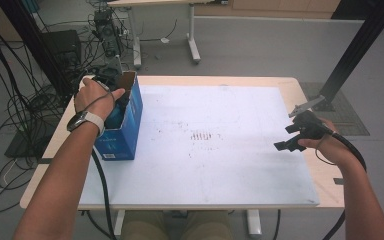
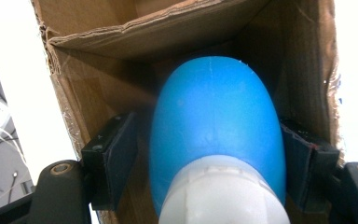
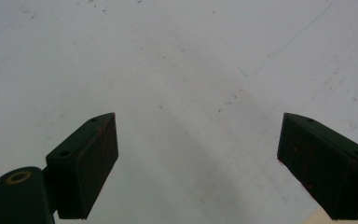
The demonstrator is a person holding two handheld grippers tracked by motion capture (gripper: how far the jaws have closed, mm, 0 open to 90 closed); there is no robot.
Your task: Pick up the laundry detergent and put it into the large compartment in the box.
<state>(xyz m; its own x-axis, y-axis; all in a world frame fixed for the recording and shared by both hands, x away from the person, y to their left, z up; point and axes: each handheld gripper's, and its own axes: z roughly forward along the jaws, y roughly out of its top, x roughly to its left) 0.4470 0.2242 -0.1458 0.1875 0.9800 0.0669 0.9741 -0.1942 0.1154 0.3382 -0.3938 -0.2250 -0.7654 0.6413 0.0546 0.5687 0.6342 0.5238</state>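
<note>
One open cardboard box (image 1: 122,127) with blue printed sides stands near the table's (image 1: 220,190) left edge, toward the far left corner. One blue bottle (image 2: 216,126) with a white cap end lies inside it. There are two grippers and two bare forearms, and a watch (image 1: 85,120) on the left wrist.

At the left, the person's left forearm runs up from the near edge and the left hand (image 1: 94,95) bends down over the mouth of the box, pushing the left gripper (image 2: 209,154) into it. In the left gripper view the brown cardboard walls close in on both sides and one inner flap crosses the top. The bottle sits squarely between the two black jaws, its rounded blue body pointing away into the box and its white end nearest the camera. The jaws stand parted: a dark gap shows between the left pad and the bottle's side, and the right pad sits just beside the other flank, whether touching I cannot tell. So the bottle is framed by the jaws but not clamped.

At the right, the right hand (image 1: 325,142) holds the right gripper (image 1: 290,137) above the table near its right edge, well apart from the box, jaws pointing toward the middle. In the right gripper view its jaws are spread wide over the bare white surface with nothing between them.
</note>
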